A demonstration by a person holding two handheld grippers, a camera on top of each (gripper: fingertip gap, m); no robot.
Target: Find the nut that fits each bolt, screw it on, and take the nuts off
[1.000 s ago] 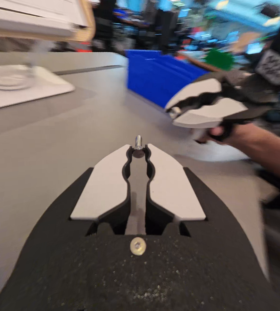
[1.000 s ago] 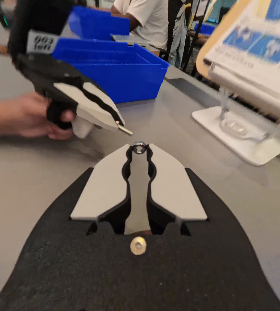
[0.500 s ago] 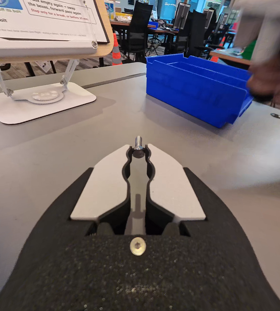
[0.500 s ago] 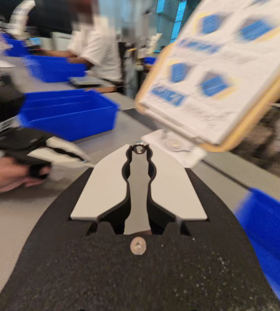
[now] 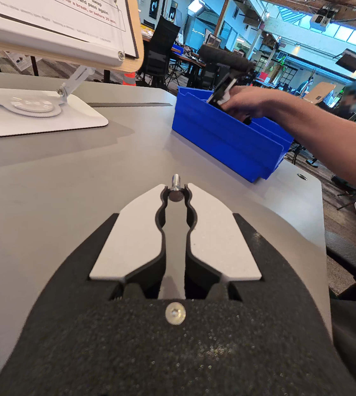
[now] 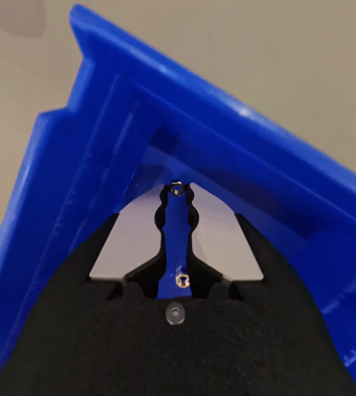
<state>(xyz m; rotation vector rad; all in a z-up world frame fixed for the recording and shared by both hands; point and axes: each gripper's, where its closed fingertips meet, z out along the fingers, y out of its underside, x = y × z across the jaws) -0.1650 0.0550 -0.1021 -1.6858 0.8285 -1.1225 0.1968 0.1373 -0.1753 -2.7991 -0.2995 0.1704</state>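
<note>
Inside the blue bin (image 6: 247,137), the right hand-held gripper (image 6: 177,190) pinches a nut (image 6: 177,190) just above the floor, while the left hand-held gripper (image 5: 176,192) clamps a bolt (image 5: 175,188) pointing forward.

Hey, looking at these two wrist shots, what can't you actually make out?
- Blue bin contents: left wrist view, near wall hides them.
- Right gripper's tips: left wrist view, down inside the bin.
- Loose nut on the bin floor: right wrist view, blurred, size unclear.
- Bolt thread: too small to match against the held nut.
</note>
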